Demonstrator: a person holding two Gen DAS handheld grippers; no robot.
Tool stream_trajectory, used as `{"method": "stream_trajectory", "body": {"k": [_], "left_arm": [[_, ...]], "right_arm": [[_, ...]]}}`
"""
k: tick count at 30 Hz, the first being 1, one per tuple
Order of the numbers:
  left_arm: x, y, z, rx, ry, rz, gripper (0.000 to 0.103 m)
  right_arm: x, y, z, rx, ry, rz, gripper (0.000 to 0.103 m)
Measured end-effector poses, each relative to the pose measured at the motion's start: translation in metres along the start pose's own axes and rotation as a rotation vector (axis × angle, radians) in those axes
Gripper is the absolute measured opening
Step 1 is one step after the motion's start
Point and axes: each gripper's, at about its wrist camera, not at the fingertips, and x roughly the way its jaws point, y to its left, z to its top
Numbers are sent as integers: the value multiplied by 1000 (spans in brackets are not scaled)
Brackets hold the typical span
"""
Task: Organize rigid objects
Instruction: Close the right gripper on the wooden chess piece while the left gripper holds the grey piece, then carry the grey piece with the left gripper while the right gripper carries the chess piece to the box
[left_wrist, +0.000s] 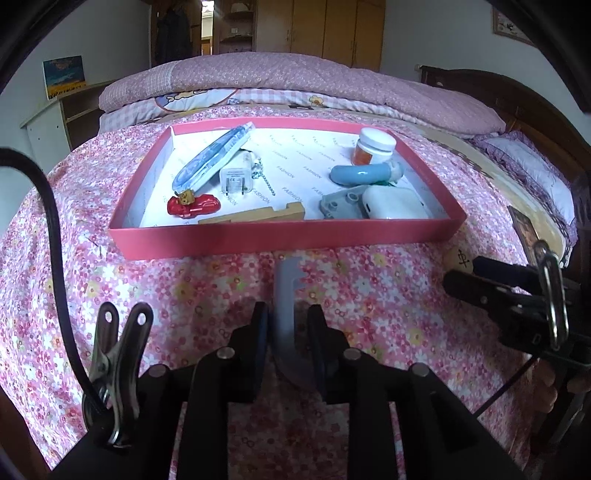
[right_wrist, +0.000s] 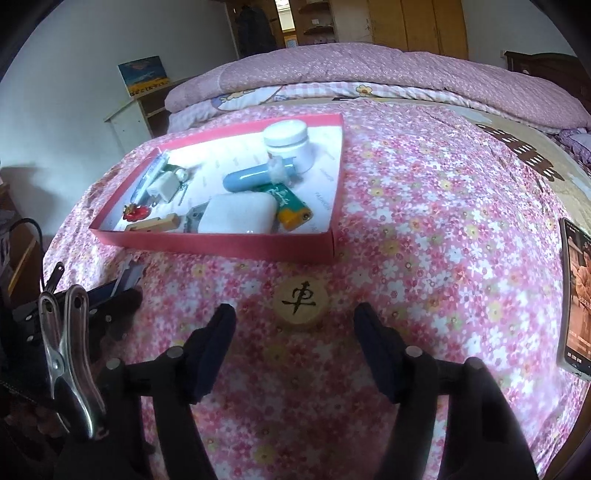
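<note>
Counts, on the bed:
- 1 pink tray (left_wrist: 280, 240)
- In tray: 1 white jar (left_wrist: 376, 144), 1 blue tube (left_wrist: 360, 174), 1 white case (left_wrist: 393, 204), 1 grey block (left_wrist: 338, 201), 1 wooden stand (left_wrist: 258, 216), 1 white charger plug (left_wrist: 235, 180), 1 red toy car (left_wrist: 194, 205), 1 blue packet (left_wrist: 214, 157), 1 green-yellow battery (right_wrist: 290, 205)
- Outside tray: 1 wooden chess piece (right_wrist: 300, 302), 1 grey comb (left_wrist: 286, 295), 1 phone (right_wrist: 576, 295)
- 2 hand-held grippers: left (left_wrist: 286, 328), right (right_wrist: 295, 343)

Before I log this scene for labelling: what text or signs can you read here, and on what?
"FASHION", repeated: white paper lining of the pink cardboard tray.
"車": round wooden chess piece on the floral bedsheet.
Too small or blurred to read: white plug charger, green-and-yellow battery, phone screen, wall poster.
</note>
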Motion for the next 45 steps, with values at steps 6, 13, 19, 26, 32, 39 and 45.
{"method": "stream_trajectory", "body": {"k": [6,13,19,26,32,39,45], "left_arm": [[-1,2,0,-11,-3,-13,22],[-2,6,1,-27,9,-29,22],[-5,9,2,-47,20,-40,22],[-10,14,1,-76,25,-56,17],[-17,15,3,-84,13,-72,15],[-26,20,8,-102,-7,-88,14],[-31,26,14,-123,-18,-104,14]], "right_arm": [[6,7,4,-11,2,-19,53],[7,6,4,-36,6,-80,33],[3,1,3,2,7,-49,33],[-9,4,-4,18,1,-15,33],[-17,6,-8,34,-3,21,33],[-24,11,-10,36,-13,59,33],[-25,17,-9,20,-14,77,33]]}}
